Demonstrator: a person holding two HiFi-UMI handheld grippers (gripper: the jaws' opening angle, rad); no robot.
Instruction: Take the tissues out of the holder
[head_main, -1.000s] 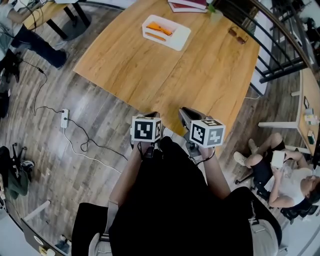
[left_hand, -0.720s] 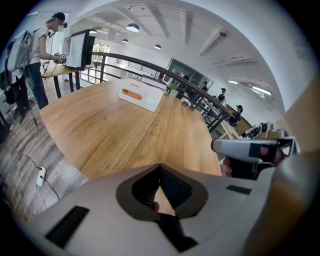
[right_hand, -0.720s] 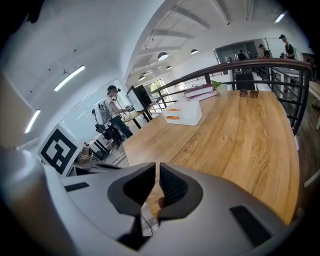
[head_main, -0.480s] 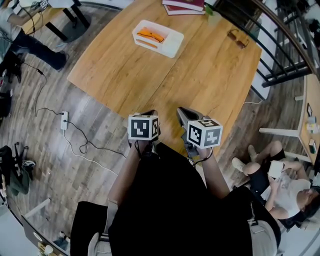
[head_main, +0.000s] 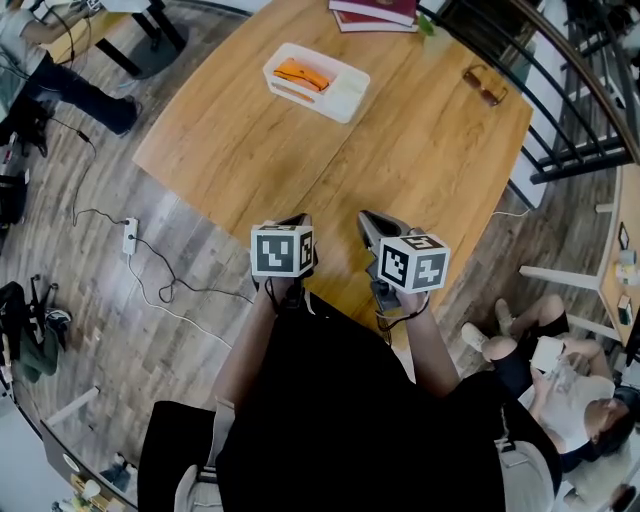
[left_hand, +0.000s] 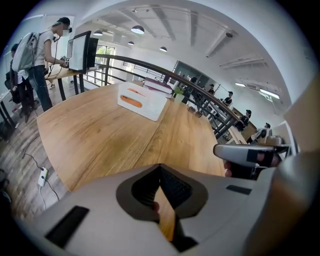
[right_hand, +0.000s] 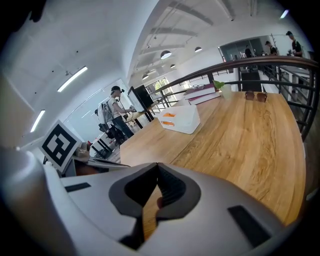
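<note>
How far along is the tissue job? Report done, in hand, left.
Done: nothing; the orange pack lies in the white holder across the wooden table. In hand: nothing; left gripper and right gripper are both shut, empty, at the near edge. Left: reach, grip, lift it out.

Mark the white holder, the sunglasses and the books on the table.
white holder (head_main: 343, 92): head view, pale right end.
sunglasses (head_main: 483, 86): head view, middle of frame.
books (head_main: 375, 10): head view, top cover.
</note>
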